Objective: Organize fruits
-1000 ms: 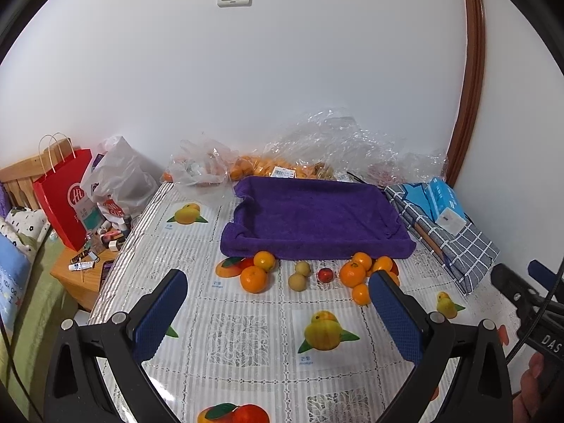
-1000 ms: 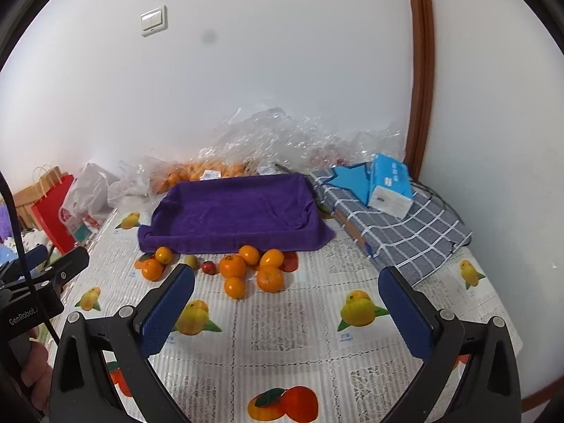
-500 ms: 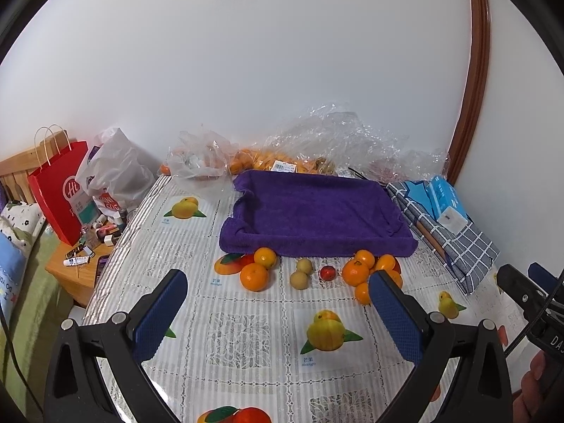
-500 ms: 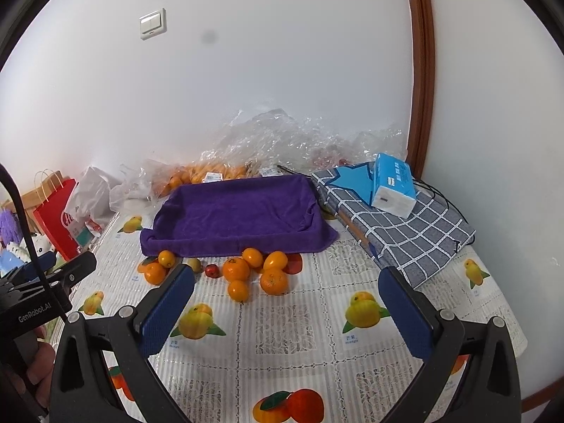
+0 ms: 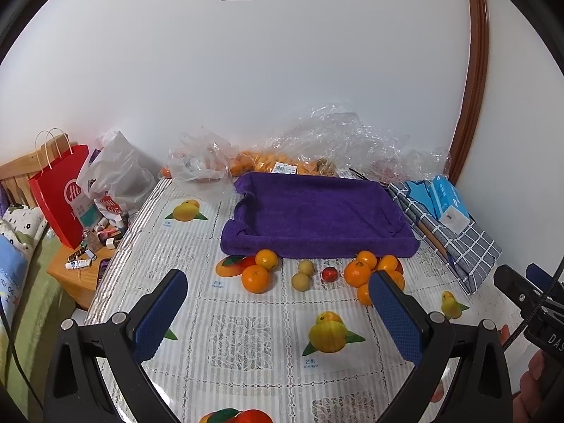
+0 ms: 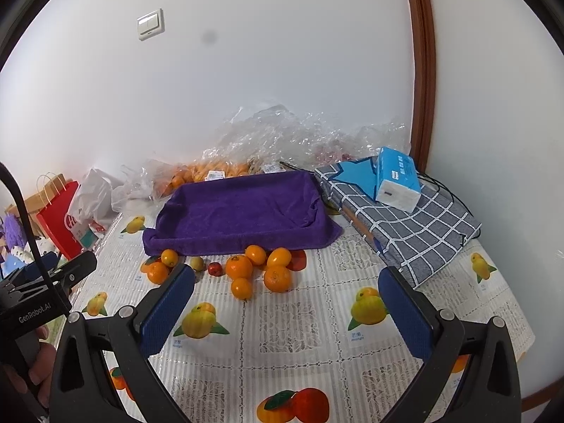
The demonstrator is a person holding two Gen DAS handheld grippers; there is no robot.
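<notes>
A purple cloth-lined tray [image 5: 317, 211] [image 6: 243, 208] sits empty at the back of the table. In front of it lie loose fruits: several oranges [image 5: 256, 278] [image 6: 239, 266], two small yellow-green fruits [image 5: 300, 281] and a small red fruit [image 5: 329, 274] [image 6: 214, 268]. My left gripper [image 5: 278, 313] is open and empty, above the table in front of the fruits. My right gripper [image 6: 285, 312] is open and empty, also short of the fruits. Each gripper shows at the edge of the other's view.
Clear plastic bags with more oranges [image 5: 268, 162] lie behind the tray. A checked cloth bag [image 6: 405, 218] with a blue tissue pack [image 6: 398, 183] sits at the right. A red paper bag [image 5: 60, 194] and a cluttered nightstand [image 5: 81, 268] stand left of the table.
Both grippers have moved forward a little toward the fruits and tray. Both stay open and empty. No fruit has moved.
</notes>
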